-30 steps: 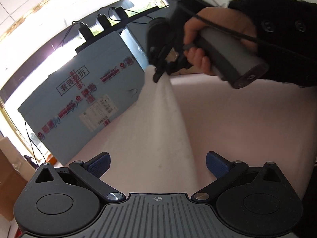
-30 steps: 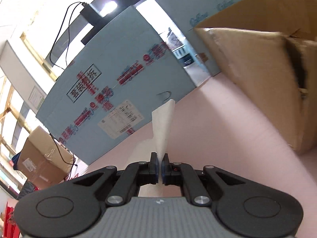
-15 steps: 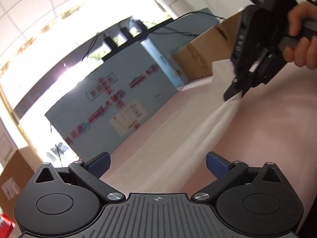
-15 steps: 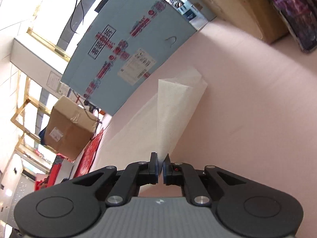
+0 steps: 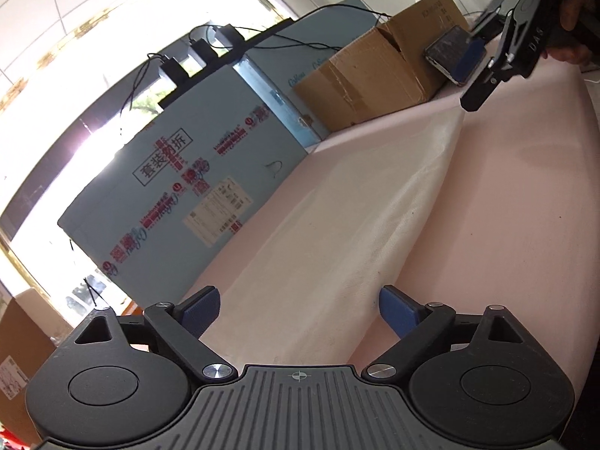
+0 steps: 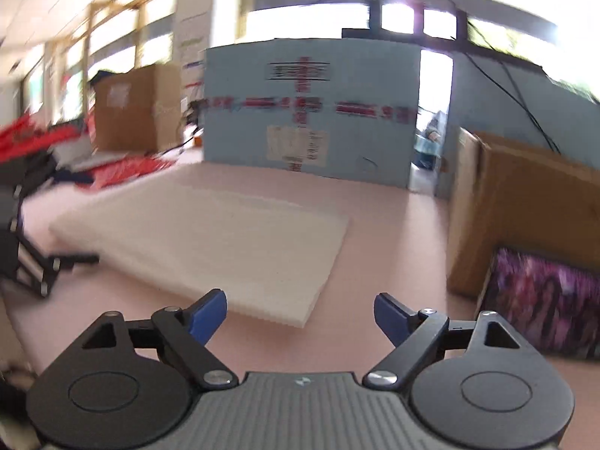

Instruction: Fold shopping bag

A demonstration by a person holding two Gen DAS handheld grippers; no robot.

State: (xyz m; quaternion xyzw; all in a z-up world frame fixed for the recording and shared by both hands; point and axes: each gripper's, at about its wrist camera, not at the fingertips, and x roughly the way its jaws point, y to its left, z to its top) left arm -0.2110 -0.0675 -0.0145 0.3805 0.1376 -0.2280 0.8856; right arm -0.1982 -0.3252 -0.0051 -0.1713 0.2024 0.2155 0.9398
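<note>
Shopping bag [image 6: 210, 240] flat on pink surface [image 6: 393, 232], ahead of both jaws; neither touches; right just opened, left narrowing.

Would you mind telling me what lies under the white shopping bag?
The white shopping bag lies flat on the pink table surface. Whatever may sit beneath or inside the bag is covered.

One white bag [image 5: 337, 225], two cardboard boxes [image 5: 378, 75] (one far off), one phone [image 5: 448, 54].
</note>
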